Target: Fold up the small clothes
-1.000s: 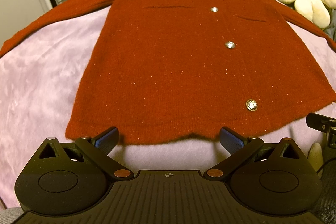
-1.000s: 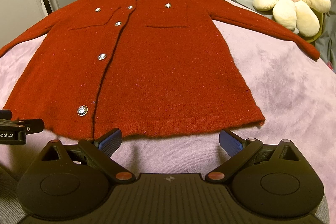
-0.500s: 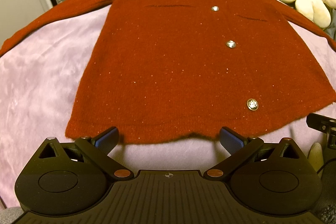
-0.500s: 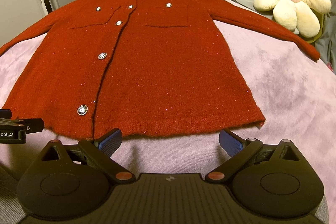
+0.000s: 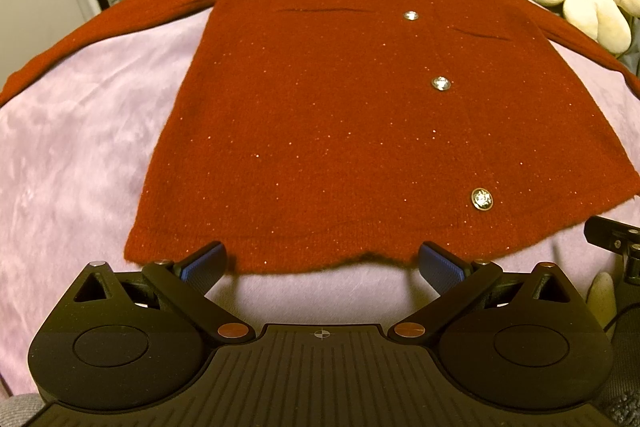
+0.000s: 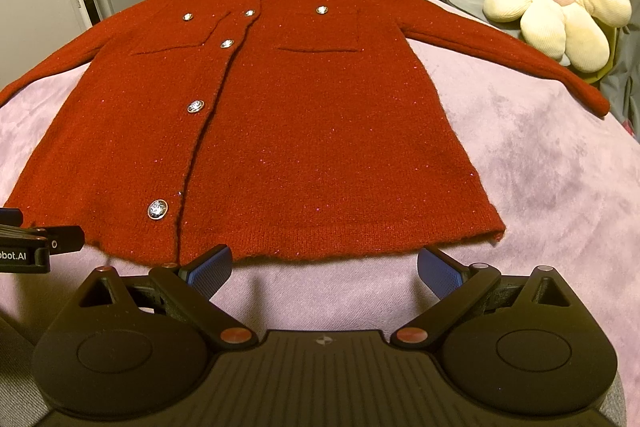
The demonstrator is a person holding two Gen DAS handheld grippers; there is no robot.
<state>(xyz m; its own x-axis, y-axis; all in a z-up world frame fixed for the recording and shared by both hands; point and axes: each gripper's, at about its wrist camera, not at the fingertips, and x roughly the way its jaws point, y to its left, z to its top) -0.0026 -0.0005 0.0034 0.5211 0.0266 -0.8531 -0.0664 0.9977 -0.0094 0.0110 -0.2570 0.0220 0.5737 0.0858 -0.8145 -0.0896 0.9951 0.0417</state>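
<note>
Left claw point(image 5: 320, 261) and right claw point(image 6: 324, 265) both spread wide, empty, unmoved at the hem. Red cardigan point(image 6: 280, 123) flat on the bed point(image 6: 540, 167), unchanged; I've started no fold.

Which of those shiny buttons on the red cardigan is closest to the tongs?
The lowest button, just above the hem of the cardigan; the other buttons sit farther up toward the neckline.
</note>
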